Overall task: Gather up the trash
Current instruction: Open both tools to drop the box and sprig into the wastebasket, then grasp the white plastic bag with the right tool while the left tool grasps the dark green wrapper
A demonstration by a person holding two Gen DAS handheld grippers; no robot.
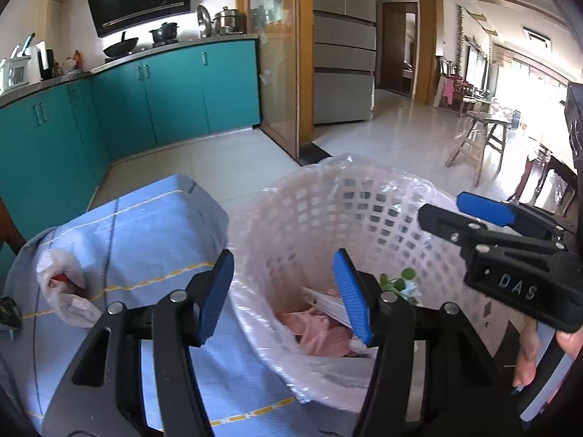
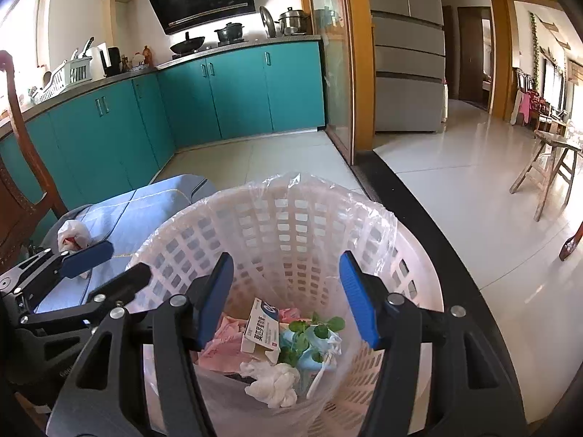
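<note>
A white lattice waste basket [image 1: 364, 196] [image 2: 291, 218] lined with a clear plastic bag stands beside a table with a blue cloth [image 1: 145, 218] [image 2: 145, 204]. In it lie pink plastic [image 2: 226, 338], a small carton [image 2: 262, 327], a crumpled white tissue [image 2: 273, 382], green leaves [image 2: 320, 327] and a blue item. A crumpled white bag with red inside [image 1: 62, 287] [image 2: 73, 236] lies on the cloth. My left gripper [image 1: 284, 298] is open and empty, astride the basket's near rim. My right gripper [image 2: 288, 298] is open and empty above the basket; it also shows in the left wrist view [image 1: 470, 211].
Teal kitchen cabinets [image 2: 218, 91] with pots on the counter run along the back. A grey refrigerator [image 2: 408, 54] stands behind a wooden door frame. A wooden stool [image 2: 546, 167] stands on the tiled floor at right. A wooden chair back [image 2: 22, 182] rises at far left.
</note>
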